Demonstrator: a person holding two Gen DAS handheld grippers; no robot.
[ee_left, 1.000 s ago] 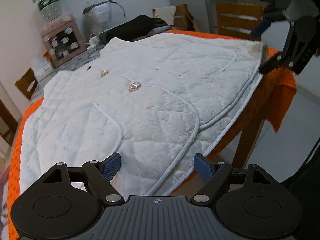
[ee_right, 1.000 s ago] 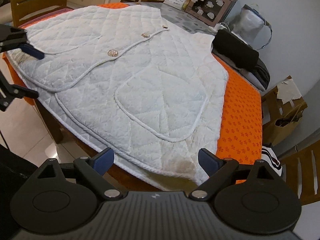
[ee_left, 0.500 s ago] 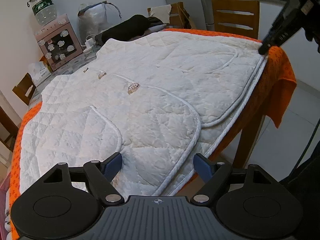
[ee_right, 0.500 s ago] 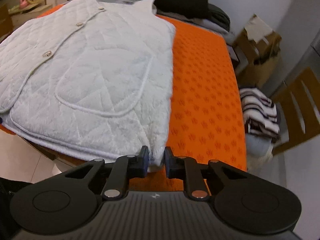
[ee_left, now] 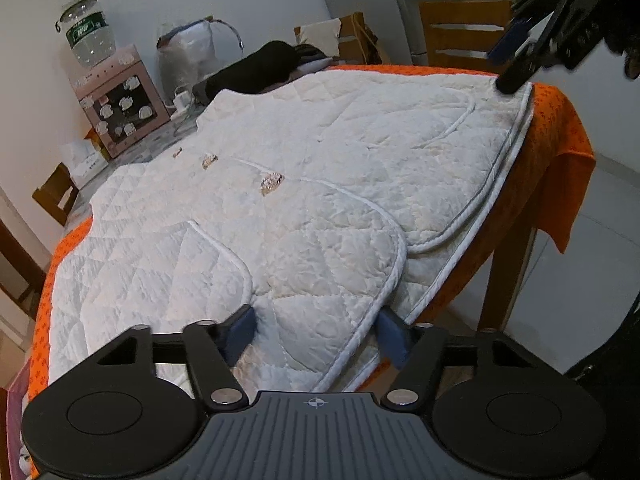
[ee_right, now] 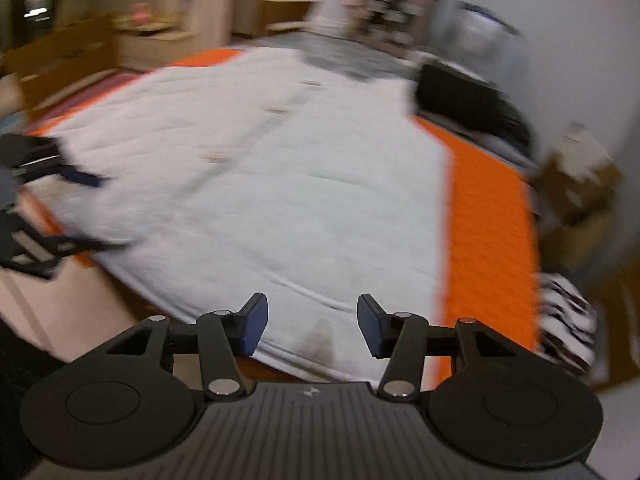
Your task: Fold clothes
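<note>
A white quilted vest (ee_left: 280, 184) lies flat over the orange-covered table (ee_left: 560, 120), hem along the near edge. Left gripper (ee_left: 316, 330) is closing with the hem between its jaws; right gripper (ee_right: 312, 326) is opening, empty, at the hem's other corner

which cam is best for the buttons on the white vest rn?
Left wrist. It is sharp, and the buttons show as a clear row down the front of the white quilted vest. The right wrist view is motion-blurred: there the buttons are only faint tan smudges on the vest.
</note>
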